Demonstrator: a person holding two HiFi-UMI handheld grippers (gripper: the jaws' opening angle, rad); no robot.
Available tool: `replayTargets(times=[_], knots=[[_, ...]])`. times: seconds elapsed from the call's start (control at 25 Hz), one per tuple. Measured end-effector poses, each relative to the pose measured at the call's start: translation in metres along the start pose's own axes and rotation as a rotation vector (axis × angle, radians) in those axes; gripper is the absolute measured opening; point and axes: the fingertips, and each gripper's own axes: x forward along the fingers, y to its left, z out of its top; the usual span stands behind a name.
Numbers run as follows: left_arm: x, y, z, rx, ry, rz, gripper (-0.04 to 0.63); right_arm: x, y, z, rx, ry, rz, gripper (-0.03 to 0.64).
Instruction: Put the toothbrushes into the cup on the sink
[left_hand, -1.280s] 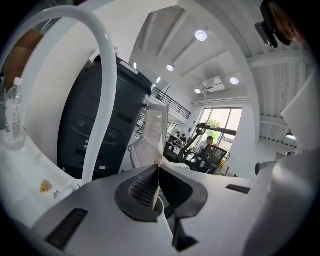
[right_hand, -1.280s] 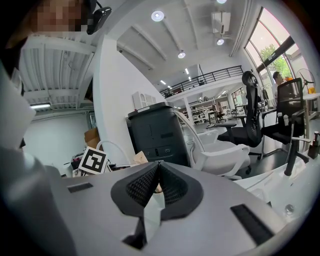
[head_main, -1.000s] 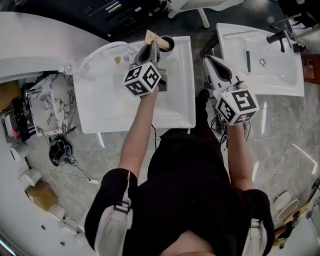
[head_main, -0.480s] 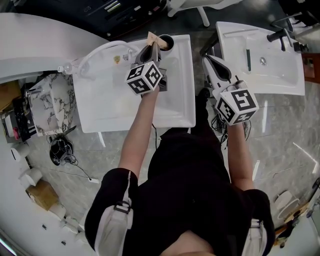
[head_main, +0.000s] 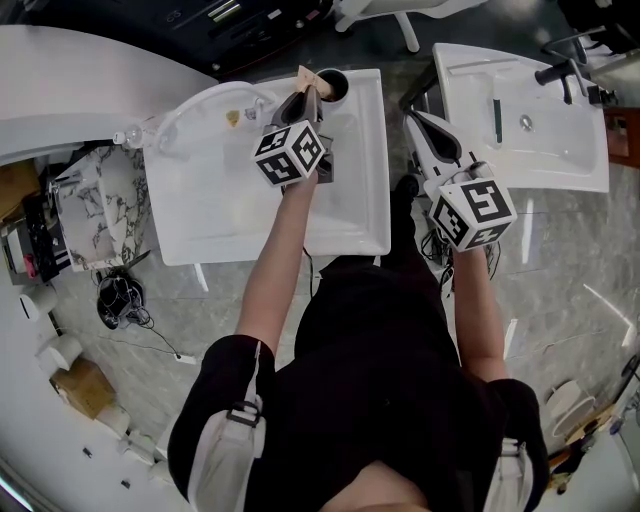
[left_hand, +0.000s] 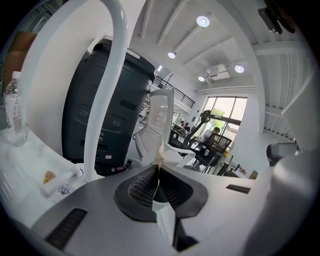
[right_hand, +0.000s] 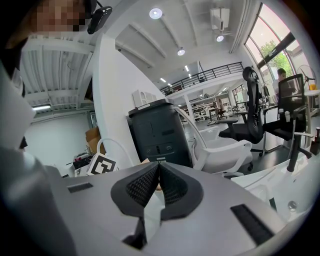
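My left gripper (head_main: 306, 94) is clamped on the tan toothbrush (head_main: 303, 75). In the left gripper view the jaws of this gripper (left_hand: 158, 171) press together on it, and it shows as a thin pale strip (left_hand: 159, 162) standing up between the ribbed pads. From the head view, the toothbrush tip pokes out just left of the cup (head_main: 335, 86), close to its rim; I cannot tell whether they touch. The cup is dark and stands at the far right corner of the left sink (head_main: 370, 205), and my gripper hangs over the basin right beside the cup.

A white curved tap (head_main: 205, 103) arches at the far edge of that sink, well to the left of the cup; in the left gripper view it sweeps up as a tall white hoop (left_hand: 113, 75), with a clear bottle (left_hand: 14, 112) further left.

My right gripper (head_main: 411, 119) is to the right of the cup, past the sink's edge, over the gap before the right sink (head_main: 470, 170). Its jaws are together with nothing between them, as the right gripper view (right_hand: 158, 169) shows.

A dark toothbrush (head_main: 495, 120) lies in the right sink, well right of the cup, next to the drain (head_main: 524, 124) and near a black tap (head_main: 556, 72)
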Motion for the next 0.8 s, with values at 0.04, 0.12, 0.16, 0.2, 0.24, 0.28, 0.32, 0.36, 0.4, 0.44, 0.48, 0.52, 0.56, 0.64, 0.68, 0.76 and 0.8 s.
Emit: replayTargets(times=[0.04, 0.12, 0.16, 0.2, 0.24, 0.28, 0.32, 0.36, 0.4, 0.44, 0.48, 0.52, 0.56, 0.64, 0.68, 0.76, 0.8], knots=[[0.001, 0.000, -0.001, 0.000, 0.003, 0.000, 0.020, 0.000, 0.000, -0.001, 0.000, 0.002, 0.001, 0.031], [0.002, 0.001, -0.002, 0.001, 0.007, 0.002, 0.020, 0.001, 0.001, -0.002, -0.001, 0.006, 0.001, 0.031], [0.002, 0.002, -0.003, 0.001, 0.009, 0.004, 0.020, 0.001, 0.001, -0.002, -0.001, 0.007, 0.002, 0.031], [0.003, 0.002, -0.003, 0.001, 0.011, 0.006, 0.020, 0.001, 0.000, -0.003, -0.001, 0.009, 0.002, 0.031], [0.003, 0.003, -0.004, 0.000, 0.012, 0.008, 0.020, 0.001, 0.000, -0.003, -0.001, 0.009, 0.002, 0.031], [0.003, 0.003, -0.005, 0.000, 0.013, 0.011, 0.020, 0.001, 0.000, -0.003, -0.001, 0.010, 0.001, 0.031], [0.003, 0.004, -0.005, 0.001, 0.014, 0.013, 0.020, 0.000, 0.000, -0.003, -0.001, 0.010, 0.001, 0.031], [0.003, 0.004, -0.005, 0.001, 0.014, 0.015, 0.020, 0.000, -0.001, -0.004, -0.001, 0.010, 0.001, 0.031], [0.003, 0.005, -0.005, 0.003, 0.014, 0.018, 0.020, 0.000, -0.001, -0.004, -0.001, 0.011, 0.001, 0.031], [0.003, 0.005, -0.005, 0.004, 0.014, 0.022, 0.020, 0.000, -0.001, -0.004, -0.001, 0.012, 0.003, 0.031], [0.003, 0.006, -0.005, 0.004, 0.014, 0.026, 0.020, 0.001, -0.001, -0.004, -0.001, 0.013, 0.004, 0.031], [0.003, 0.007, -0.005, 0.004, 0.014, 0.030, 0.020, 0.001, 0.000, -0.004, 0.000, 0.014, 0.005, 0.031], [0.003, 0.009, -0.005, 0.004, 0.015, 0.033, 0.020, 0.002, 0.000, -0.004, 0.000, 0.015, 0.006, 0.031], [0.003, 0.010, -0.005, 0.006, 0.018, 0.037, 0.020, 0.002, 0.000, -0.004, 0.002, 0.015, 0.008, 0.031], [0.003, 0.011, -0.005, 0.008, 0.020, 0.039, 0.020, 0.002, 0.000, -0.004, 0.003, 0.015, 0.008, 0.031], [0.003, 0.011, -0.006, 0.012, 0.021, 0.041, 0.021, 0.001, -0.001, -0.005, 0.003, 0.015, 0.009, 0.031], [0.004, 0.011, -0.006, 0.012, 0.020, 0.042, 0.021, 0.001, -0.001, -0.005, 0.003, 0.015, 0.009, 0.031]])
